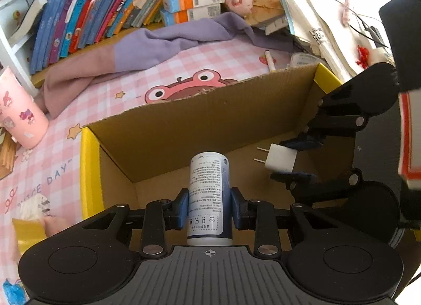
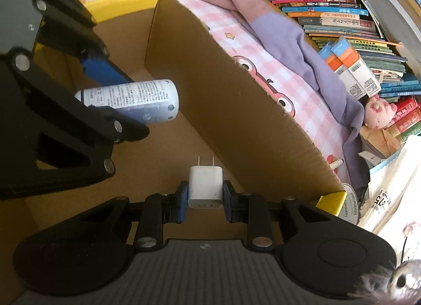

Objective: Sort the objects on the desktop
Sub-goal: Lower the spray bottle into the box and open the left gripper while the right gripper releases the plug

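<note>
My left gripper [image 1: 209, 209] is shut on a white-and-blue spray can [image 1: 209, 197] and holds it inside an open cardboard box [image 1: 210, 121] with yellow edges. My right gripper [image 2: 205, 201] is shut on a white plug charger [image 2: 205, 186], its two prongs pointing forward, also inside the box [image 2: 223, 110]. In the left wrist view the right gripper [image 1: 297, 157] holds the charger [image 1: 280, 158] at the right. In the right wrist view the left gripper [image 2: 110, 94] holds the can [image 2: 136, 101] at the left.
The box stands on a pink checked desk mat [image 1: 105, 100]. A purple-pink cloth [image 1: 147, 47] lies behind it, with rows of books [image 1: 105, 8], stacked small boxes [image 1: 192, 6] and a pink plush toy [image 1: 238, 0]. A pink cup [image 1: 19, 113] stands left. A white pen [image 1: 269, 60] and papers [image 1: 315, 23] lie right.
</note>
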